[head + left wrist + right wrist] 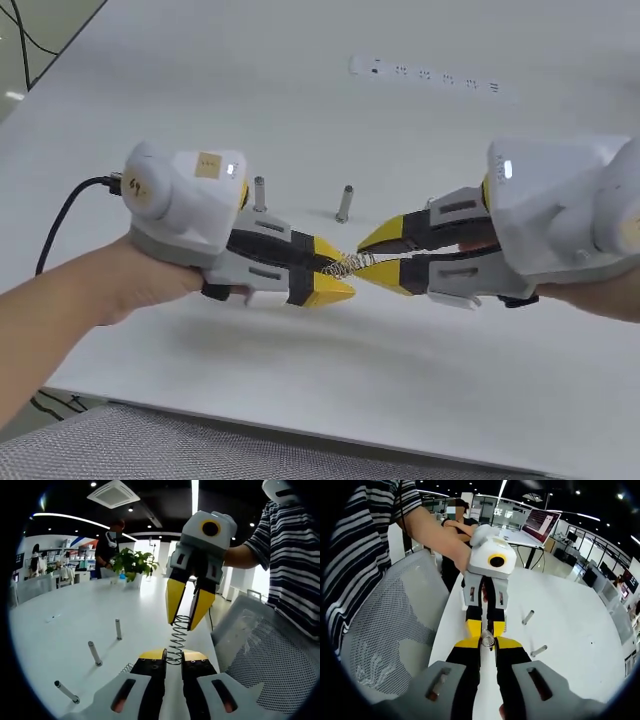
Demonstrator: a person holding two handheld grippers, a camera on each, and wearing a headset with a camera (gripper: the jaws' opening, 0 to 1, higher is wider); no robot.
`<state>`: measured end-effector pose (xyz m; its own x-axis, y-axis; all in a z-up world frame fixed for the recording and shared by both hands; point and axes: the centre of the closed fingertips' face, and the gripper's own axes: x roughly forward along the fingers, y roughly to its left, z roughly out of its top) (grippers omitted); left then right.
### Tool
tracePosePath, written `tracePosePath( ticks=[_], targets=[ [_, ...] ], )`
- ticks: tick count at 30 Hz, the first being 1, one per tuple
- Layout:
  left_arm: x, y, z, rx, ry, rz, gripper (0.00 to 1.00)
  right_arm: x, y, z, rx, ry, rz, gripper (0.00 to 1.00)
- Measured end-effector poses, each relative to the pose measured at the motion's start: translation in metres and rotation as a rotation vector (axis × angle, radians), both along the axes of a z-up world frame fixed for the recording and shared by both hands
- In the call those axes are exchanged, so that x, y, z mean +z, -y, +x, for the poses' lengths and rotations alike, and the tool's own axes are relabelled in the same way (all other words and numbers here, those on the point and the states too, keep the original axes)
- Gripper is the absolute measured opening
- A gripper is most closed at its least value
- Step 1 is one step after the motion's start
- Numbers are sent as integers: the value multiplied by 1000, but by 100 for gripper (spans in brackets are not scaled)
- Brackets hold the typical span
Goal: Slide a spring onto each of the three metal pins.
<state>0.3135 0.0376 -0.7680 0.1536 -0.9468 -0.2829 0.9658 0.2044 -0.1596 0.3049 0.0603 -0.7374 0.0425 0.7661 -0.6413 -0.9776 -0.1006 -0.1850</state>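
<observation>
The left gripper (335, 278), white-bodied with black and yellow jaws, is sitting left of centre in the head view, its jaws clenched on one end of a small coiled steel spring (348, 264). The right gripper (362, 258), of the same build, is pointing in from the right of the frame. Its yellow jaws are standing a little apart on either side of the spring's other end, and whether they are pressing on the coil cannot be told. The spring is hanging in the air between the two sets of tips, above the white table (300, 400). In the left gripper view it is running from the bottom centre up to the facing jaws in mid-frame.

A left hand (150, 285) is wrapping around the left gripper, and a right hand (590, 300) is holding the other at the right edge. Just above the tips in the head view, a short grey metal pin (260, 193) is standing upright on the table, with a second pin (345, 203) to its right. In the left gripper view, three pins are lining up diagonally across the lower left, and a loose spring (126, 668) is lying on the table beside the jaws.

A black cable (70, 215) is trailing off the left gripper towards the left edge. A white power strip (430, 75) is lying in the upper right, and a grey mesh chair (150, 445) is showing along the bottom
</observation>
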Motion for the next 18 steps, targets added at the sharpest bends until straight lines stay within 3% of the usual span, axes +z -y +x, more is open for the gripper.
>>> tracePosePath(
  ticks=[10, 18],
  targets=[
    [-1, 3, -4, -19, 0, 14, 8, 6, -10, -2, -30, -34, 80, 12],
    [1, 7, -6, -31, 3, 13, 8, 12, -16, -2, -38, -27, 117, 12]
  ],
)
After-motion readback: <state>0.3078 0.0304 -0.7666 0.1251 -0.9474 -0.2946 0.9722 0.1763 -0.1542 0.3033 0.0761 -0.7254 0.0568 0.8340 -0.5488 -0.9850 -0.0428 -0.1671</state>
